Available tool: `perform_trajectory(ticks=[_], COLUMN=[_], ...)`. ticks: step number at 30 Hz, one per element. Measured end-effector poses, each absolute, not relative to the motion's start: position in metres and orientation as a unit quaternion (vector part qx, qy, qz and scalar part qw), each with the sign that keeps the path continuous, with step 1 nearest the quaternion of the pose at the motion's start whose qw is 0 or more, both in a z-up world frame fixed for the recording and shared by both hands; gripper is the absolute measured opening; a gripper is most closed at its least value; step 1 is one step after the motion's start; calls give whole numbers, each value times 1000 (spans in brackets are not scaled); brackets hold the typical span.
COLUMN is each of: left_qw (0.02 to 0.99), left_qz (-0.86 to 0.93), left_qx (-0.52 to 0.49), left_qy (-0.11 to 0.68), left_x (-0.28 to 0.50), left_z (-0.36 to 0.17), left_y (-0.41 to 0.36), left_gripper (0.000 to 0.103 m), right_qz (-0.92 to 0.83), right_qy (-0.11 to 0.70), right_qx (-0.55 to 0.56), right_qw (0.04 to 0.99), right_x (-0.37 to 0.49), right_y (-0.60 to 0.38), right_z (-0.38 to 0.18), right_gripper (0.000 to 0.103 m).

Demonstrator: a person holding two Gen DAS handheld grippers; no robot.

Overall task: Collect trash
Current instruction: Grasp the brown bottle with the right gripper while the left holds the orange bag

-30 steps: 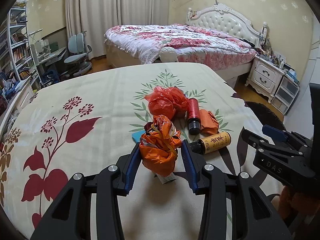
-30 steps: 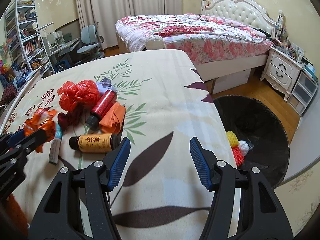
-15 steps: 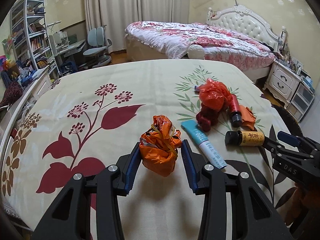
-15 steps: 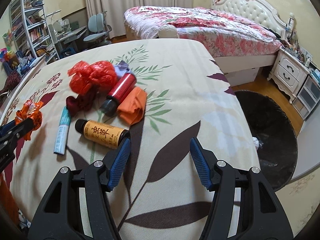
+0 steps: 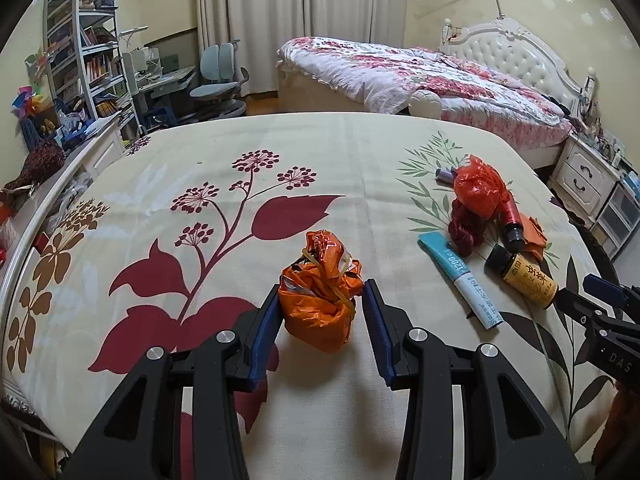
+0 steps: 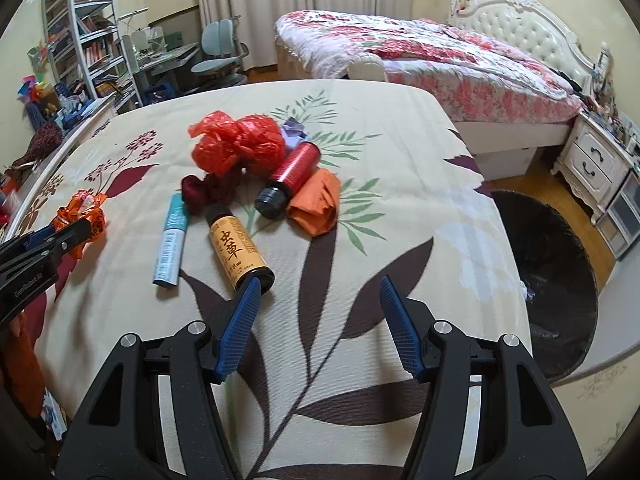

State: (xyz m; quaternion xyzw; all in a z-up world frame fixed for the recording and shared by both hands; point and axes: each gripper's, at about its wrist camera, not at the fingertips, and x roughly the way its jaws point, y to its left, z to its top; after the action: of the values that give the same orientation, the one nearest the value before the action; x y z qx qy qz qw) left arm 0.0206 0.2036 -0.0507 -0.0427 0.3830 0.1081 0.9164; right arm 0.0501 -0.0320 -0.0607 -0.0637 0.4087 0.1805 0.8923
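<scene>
orange wrapper [image 5: 320,294] clamped in left tongs [image 5: 322,312]

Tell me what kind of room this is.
Most likely a bedroom with a study corner: a bed with a floral quilt and tufted white headboard, a white nightstand, and a bookshelf beside a desk chair.

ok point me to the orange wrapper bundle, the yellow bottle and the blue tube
orange wrapper bundle [image 5: 320,296], left wrist view, middle of its crumpled body
yellow bottle [image 6: 237,249], right wrist view, on its label
blue tube [image 6: 171,236], right wrist view, mid-length of its flat body
</scene>
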Motion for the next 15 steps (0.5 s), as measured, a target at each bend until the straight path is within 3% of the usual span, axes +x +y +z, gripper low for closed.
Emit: perform_trajectory(ticks=[11, 15], left_qw=[917, 916], left_qz=[125, 128], left_qx=[-53, -58], left_qy=[376, 376], left_x=[16, 15], left_z=[-50, -51], left_y=[222, 227], left_gripper=[42, 42], right_qz=[215, 222], right_qy=[405, 401], right_qx=[-72, -77], right_qw=[886, 885], right_x=[47, 55], right_y=[-7, 5], right_z=[-55, -55], right_gripper=[60, 52])
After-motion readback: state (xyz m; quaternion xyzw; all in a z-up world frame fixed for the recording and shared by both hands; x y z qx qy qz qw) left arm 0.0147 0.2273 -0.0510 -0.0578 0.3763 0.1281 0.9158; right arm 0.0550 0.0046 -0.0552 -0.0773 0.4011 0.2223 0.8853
